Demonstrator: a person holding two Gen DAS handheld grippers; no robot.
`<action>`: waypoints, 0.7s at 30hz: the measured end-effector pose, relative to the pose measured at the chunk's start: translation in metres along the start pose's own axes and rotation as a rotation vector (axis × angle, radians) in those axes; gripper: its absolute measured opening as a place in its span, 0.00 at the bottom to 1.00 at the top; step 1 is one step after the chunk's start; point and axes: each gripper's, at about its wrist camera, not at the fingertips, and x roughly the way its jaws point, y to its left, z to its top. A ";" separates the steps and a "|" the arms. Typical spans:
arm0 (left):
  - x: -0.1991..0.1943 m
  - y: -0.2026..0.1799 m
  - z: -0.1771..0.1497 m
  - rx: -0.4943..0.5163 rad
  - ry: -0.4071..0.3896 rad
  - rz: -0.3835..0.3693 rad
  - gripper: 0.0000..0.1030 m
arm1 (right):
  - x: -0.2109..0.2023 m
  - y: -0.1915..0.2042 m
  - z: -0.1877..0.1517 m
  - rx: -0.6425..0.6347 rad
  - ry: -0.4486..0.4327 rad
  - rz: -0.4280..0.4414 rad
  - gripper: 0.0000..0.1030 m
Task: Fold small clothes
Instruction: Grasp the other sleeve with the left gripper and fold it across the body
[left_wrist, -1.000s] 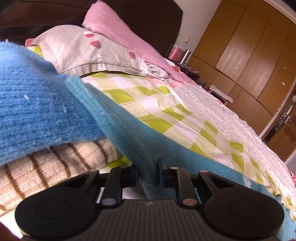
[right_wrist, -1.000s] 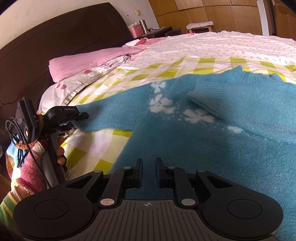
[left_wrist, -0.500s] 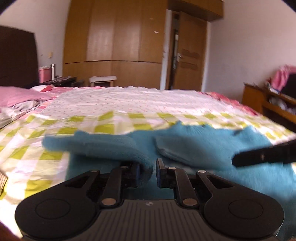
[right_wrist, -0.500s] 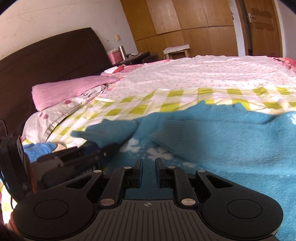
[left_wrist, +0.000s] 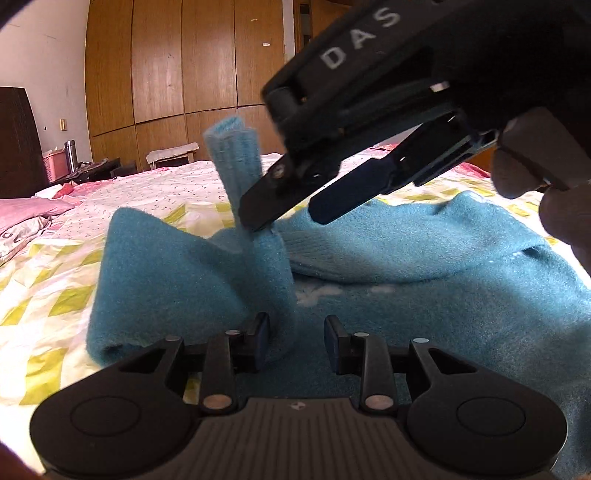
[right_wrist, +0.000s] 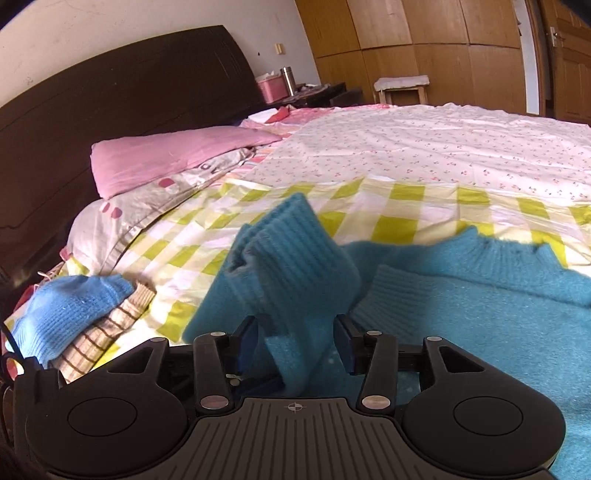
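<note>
A teal knit sweater (left_wrist: 424, 306) lies on the bed, also in the right wrist view (right_wrist: 480, 306). Its left sleeve (left_wrist: 240, 177) stands up, folded in over the body, with the ribbed cuff (right_wrist: 291, 251) raised. My left gripper (left_wrist: 297, 341) is open, with the sleeve's base between its fingers. My right gripper (right_wrist: 295, 345) is open around the sleeve; in the left wrist view its fingertips (left_wrist: 258, 210) are against the sleeve, coming down from the upper right. The other sleeve (right_wrist: 399, 291) lies folded across the chest.
The bed has a yellow-green checked sheet (right_wrist: 406, 199) and a floral quilt (right_wrist: 443, 147). Pink and grey pillows (right_wrist: 166, 158) lie at the dark headboard. A blue knit and a striped garment (right_wrist: 81, 314) are stacked at the left. Wooden wardrobes (left_wrist: 184, 66) stand behind.
The left gripper carried the sleeve in over the sweater's body and opened its jaws. The right gripper opened and moved around the upright sleeve.
</note>
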 end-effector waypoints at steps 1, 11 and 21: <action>-0.001 0.001 -0.001 -0.005 -0.001 -0.004 0.36 | 0.006 0.000 0.001 0.019 0.008 0.001 0.44; -0.003 0.012 -0.001 -0.058 -0.003 -0.016 0.36 | 0.010 -0.030 -0.007 0.182 0.010 -0.081 0.15; -0.038 0.029 0.016 -0.117 -0.125 0.015 0.49 | -0.024 -0.055 0.027 0.273 -0.130 -0.026 0.12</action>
